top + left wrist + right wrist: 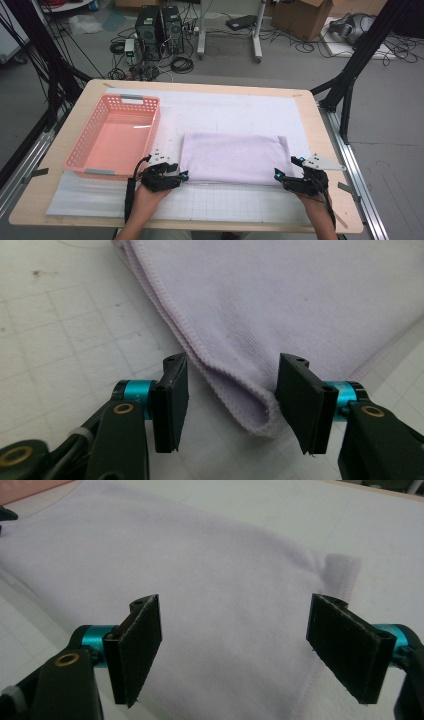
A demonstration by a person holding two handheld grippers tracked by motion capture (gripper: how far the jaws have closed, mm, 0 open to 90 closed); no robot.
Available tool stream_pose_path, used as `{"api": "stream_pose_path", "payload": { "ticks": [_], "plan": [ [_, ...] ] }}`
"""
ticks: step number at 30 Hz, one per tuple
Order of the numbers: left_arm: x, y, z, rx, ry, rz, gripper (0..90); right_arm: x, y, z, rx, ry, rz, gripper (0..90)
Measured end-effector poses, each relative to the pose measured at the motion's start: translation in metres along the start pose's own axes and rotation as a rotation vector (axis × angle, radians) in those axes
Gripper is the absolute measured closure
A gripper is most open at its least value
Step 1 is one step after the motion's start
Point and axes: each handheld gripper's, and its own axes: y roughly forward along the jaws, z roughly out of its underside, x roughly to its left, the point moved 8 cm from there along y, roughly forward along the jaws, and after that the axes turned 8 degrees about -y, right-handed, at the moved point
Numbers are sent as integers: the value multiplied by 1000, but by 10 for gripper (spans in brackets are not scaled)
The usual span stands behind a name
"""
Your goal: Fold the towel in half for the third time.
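Both grippers are seen in the high view at the near corners of a folded lilac towel (235,157), which lies flat on a white gridded mat (220,202) toward the near edge of the worktop (75,197). The left gripper (184,176) is held at the towel's near left corner, the right gripper (276,175) at its near right corner, each carried by a hand coming in from the near edge. A pink basket (80,150) stands at the left side of the worktop, just beside the towel's left edge.

From the left gripper view, the left gripper (231,390) is found part-way closed with the towel's (280,300) folded corner between its jaws. One jaw is set against the fold; a gap is left between the other jaw and the cloth, so the corner is not yet pinched. The stitched hems of several layers are stacked along the edge, and the mat (65,330) is marked with faint grid lines.

From the right gripper view, the right gripper (235,640) is held wide open above the towel (200,570), and nothing is grasped. A hemmed corner is seen near the far jaw.
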Motion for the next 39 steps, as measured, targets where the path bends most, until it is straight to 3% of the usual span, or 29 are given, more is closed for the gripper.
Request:
{"api": "stream_pose_path", "payload": {
  "ticks": [8,14,19,29,39],
  "plan": [
    [-3,1,1,6,25,-23,495,6,13,-16,-7,-14,-26,211],
    [-12,3,2,14,47,10,681,10,30,-35,-18,-22,-51,211],
    [-14,5,2,14,42,15,790,26,61,-53,16,-53,-132,210],
    [-13,3,2,0,12,25,805,41,105,-96,27,-105,-206,210],
    [-12,0,2,-8,-3,37,813,61,151,-113,76,-142,-270,214]
  ]
}}
